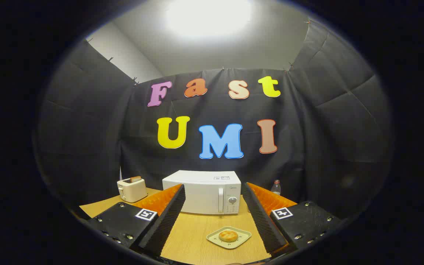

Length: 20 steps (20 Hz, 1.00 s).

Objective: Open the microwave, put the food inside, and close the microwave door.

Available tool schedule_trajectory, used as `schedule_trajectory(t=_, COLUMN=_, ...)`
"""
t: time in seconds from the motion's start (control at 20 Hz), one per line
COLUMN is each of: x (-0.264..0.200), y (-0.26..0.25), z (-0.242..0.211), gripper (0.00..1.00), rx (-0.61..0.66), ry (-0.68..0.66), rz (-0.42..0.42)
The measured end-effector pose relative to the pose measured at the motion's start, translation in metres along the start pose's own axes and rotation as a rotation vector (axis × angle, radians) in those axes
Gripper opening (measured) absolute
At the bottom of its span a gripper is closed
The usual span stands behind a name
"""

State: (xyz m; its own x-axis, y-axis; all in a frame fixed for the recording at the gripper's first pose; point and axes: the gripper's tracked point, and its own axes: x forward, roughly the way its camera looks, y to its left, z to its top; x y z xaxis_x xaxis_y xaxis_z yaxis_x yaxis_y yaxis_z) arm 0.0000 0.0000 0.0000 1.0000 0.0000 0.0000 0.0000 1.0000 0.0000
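Note:
A white microwave stands at the back of the wooden table, its door shut, with a vertical handle and a dial on its right side. In front of it lies a small pale square plate holding a round golden bun. My gripper is open, fingers spread wide apart. The plate sits between the fingers, nearer the right one, and the microwave is beyond them. Nothing is held.
A white toaster with a slice of bread in its slot stands left of the microwave. A clear bottle with a red cap is behind the right finger, right of the microwave. Black cloth walls surround the table.

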Motion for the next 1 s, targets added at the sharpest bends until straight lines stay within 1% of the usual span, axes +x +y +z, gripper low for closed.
schedule_trajectory(t=1.0, x=0.0, y=0.009, z=-0.005, gripper=0.98, rx=-0.017, ry=0.01, rz=0.019)
